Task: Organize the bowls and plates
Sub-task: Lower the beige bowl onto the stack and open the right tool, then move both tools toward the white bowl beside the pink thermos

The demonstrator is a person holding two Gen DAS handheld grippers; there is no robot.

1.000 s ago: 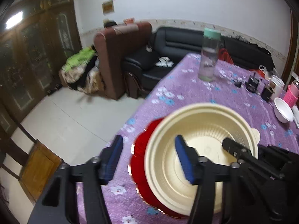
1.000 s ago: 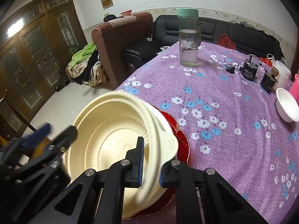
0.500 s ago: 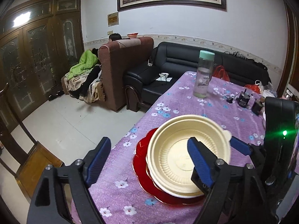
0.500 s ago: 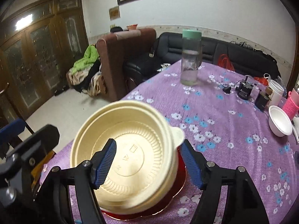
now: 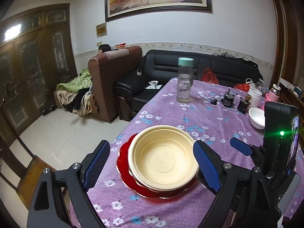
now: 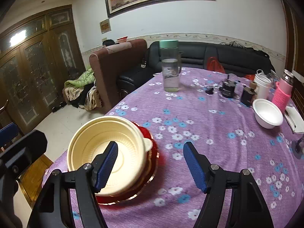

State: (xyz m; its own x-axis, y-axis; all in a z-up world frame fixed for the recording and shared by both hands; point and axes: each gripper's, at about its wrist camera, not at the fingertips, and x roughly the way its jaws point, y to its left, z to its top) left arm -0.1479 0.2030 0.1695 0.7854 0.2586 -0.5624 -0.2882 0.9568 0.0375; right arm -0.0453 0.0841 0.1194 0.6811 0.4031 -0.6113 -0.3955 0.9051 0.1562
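Note:
A cream plastic bowl (image 5: 163, 159) sits on a red plate (image 5: 129, 178) near the table's left edge; both also show in the right wrist view, the bowl (image 6: 98, 142) on the plate (image 6: 153, 152). My left gripper (image 5: 152, 165) is open and empty, its fingers standing either side of the bowl, drawn back above it. My right gripper (image 6: 150, 165) is open and empty, just right of the bowl. A small white bowl (image 6: 267, 114) stands at the far right of the table.
A purple flowered tablecloth (image 6: 209, 125) covers the table. A clear bottle with a green cap (image 6: 170, 66) stands at the back. Small black devices (image 6: 228, 89), a white cup (image 6: 263, 85) and a pink flask (image 6: 283, 95) stand at the back right. A wooden chair (image 5: 28, 178) is at the left.
My right gripper has let go of the cream bowl's rim and opened wide. Both grippers have pulled back and up from the bowl, which now rests on the red plate.

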